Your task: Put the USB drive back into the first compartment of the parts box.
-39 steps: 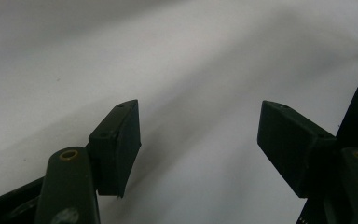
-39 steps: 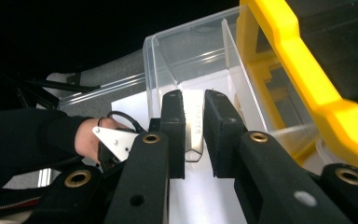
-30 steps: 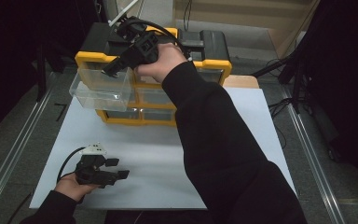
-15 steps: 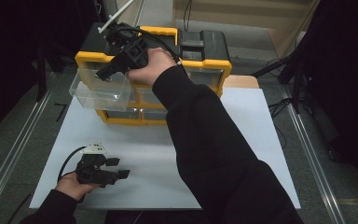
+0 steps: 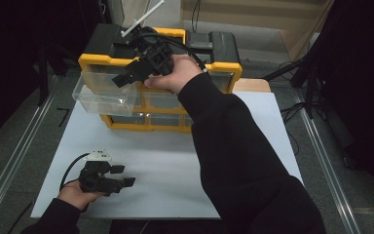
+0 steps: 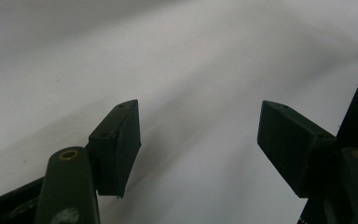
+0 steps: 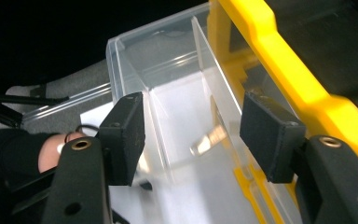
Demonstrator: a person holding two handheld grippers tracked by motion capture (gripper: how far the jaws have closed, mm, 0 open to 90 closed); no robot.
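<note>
The high view is looking forward and down over the white sheet (image 5: 175, 161). The right gripper view is peering closely into the clear drawer (image 7: 182, 140), sharing it with the high view (image 5: 104, 95).

This looks like a lab or workshop set up for recording. A white sheet (image 5: 165, 165) covers the bench, and metal rails (image 5: 14, 161) run along both its sides. Black curtains (image 5: 9, 58) hang dark at left and right. A yellow and black parts organizer (image 5: 219, 73) with clear drawers, the sort kept for small hardware, stands at the far end. Cables (image 5: 292, 109) trail across the grey floor (image 5: 331, 161) to the right, and plain wooden boards (image 5: 253, 14) stand behind.
</note>
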